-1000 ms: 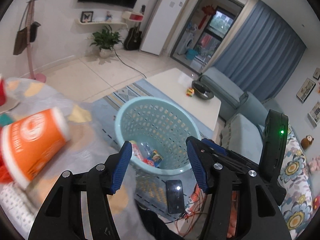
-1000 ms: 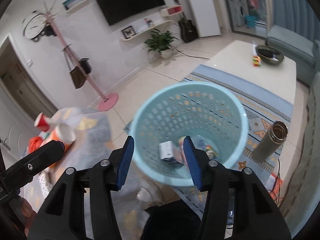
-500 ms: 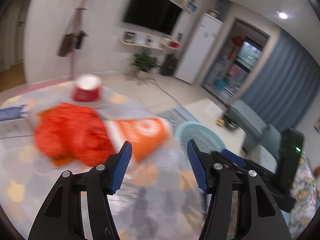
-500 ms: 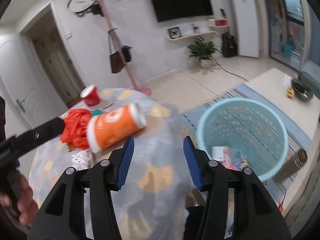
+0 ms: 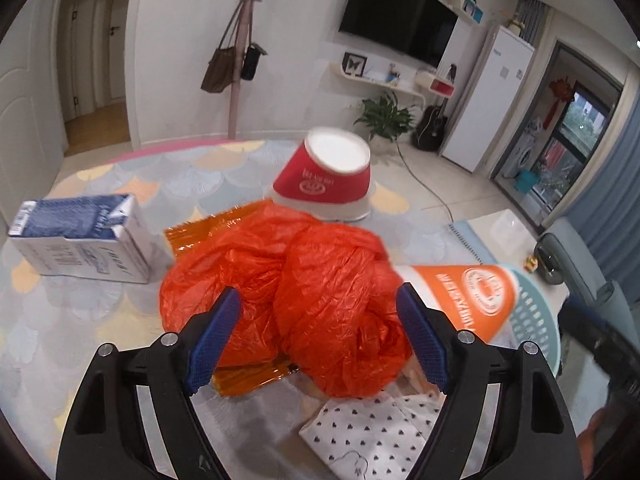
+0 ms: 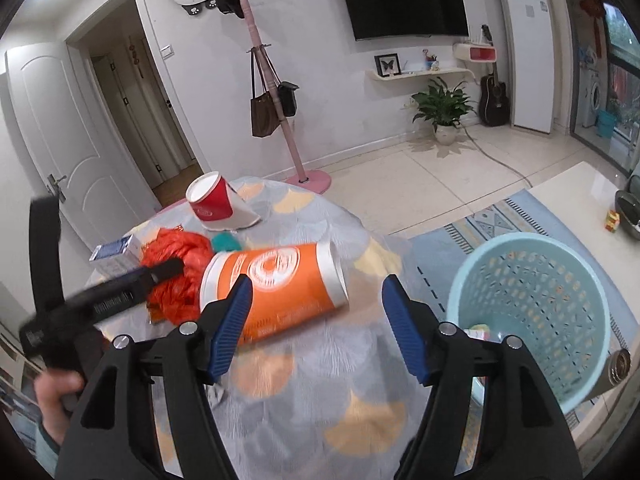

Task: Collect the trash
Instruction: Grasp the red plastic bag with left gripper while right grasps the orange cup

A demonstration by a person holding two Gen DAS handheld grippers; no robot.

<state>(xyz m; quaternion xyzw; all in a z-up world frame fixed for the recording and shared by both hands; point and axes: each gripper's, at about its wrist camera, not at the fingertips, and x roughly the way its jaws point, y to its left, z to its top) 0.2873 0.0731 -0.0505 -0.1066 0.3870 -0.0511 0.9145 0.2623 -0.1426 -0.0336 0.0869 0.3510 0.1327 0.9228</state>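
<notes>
A crumpled orange plastic bag (image 5: 312, 292) lies on the round table, straight ahead of my open left gripper (image 5: 318, 338); its jaws stand on either side of the bag, not closed on it. An orange paper cup (image 6: 276, 284) lies on its side beside the bag, also in the left wrist view (image 5: 464, 300). My open right gripper (image 6: 316, 326) hovers just before that cup. The light blue trash basket (image 6: 532, 312) stands on the floor to the right, with some trash inside.
A red paper cup (image 5: 326, 178) sits upside down at the table's far side. A blue and white carton (image 5: 76, 236) lies at the left. A heart-patterned napkin (image 5: 372, 436) lies near the front. A metal flask (image 6: 612, 372) stands by the basket.
Both grippers swung left from above the basket to the table. The left gripper now faces the orange bag closely; the right gripper has come nearer to the orange cup.
</notes>
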